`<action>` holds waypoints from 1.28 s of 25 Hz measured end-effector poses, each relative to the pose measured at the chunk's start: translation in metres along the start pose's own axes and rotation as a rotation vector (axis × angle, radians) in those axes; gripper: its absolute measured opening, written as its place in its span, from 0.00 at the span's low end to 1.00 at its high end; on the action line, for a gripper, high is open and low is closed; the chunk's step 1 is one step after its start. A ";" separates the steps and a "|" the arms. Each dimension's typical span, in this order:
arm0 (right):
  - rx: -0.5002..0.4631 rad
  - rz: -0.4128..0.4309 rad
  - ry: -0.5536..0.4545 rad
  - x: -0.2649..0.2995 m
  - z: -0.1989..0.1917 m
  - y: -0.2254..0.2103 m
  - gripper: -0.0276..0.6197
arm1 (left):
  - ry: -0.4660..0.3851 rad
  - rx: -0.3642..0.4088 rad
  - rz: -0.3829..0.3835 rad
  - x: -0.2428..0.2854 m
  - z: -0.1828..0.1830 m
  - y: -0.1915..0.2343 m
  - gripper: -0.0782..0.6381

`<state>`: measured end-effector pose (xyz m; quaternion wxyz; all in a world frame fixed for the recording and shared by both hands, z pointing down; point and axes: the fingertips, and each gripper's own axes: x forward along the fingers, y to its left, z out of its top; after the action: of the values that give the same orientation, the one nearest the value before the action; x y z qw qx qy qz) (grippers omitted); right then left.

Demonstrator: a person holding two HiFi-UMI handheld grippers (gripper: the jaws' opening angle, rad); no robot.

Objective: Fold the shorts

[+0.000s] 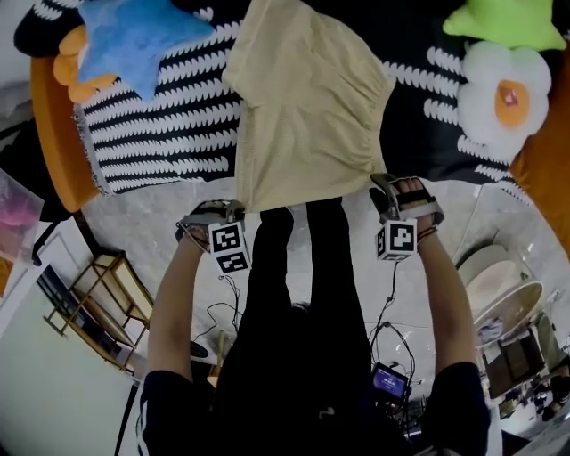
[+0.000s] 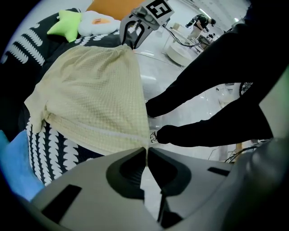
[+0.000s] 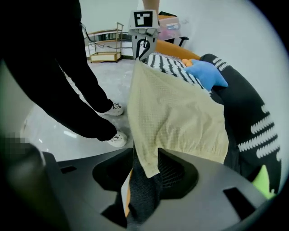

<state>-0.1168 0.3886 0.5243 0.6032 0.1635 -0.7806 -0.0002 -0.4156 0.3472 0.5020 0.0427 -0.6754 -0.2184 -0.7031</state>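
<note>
Words: none can be read anywhere.
Numbers: none can be read.
Left cube (image 1: 232, 248): black and white squares, no letters.
Right cube (image 1: 396, 239): black and white squares too, no letters.
Small screen (image 1: 389, 381): glows purple, too small to read.
Shoe (image 3: 118, 139): dark marks on its side, too blurry to read.

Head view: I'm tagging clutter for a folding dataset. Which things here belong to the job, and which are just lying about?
In the job: shorts, held up by two corners; left gripper; right gripper; striped bedspread, the likely work surface.
Lying about: blue star cushion; green star cushion; fried-egg cushion; wooden rack on the floor.
</note>
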 end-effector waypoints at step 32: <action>0.453 0.361 -0.170 -0.084 0.014 -0.026 0.13 | -0.065 -0.361 -0.167 -0.129 -0.022 0.042 0.14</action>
<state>-0.1053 0.3831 0.4361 0.4740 0.1517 -0.8251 0.2674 -0.4102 0.2706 0.3877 -0.1448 -0.6738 -0.1452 -0.7099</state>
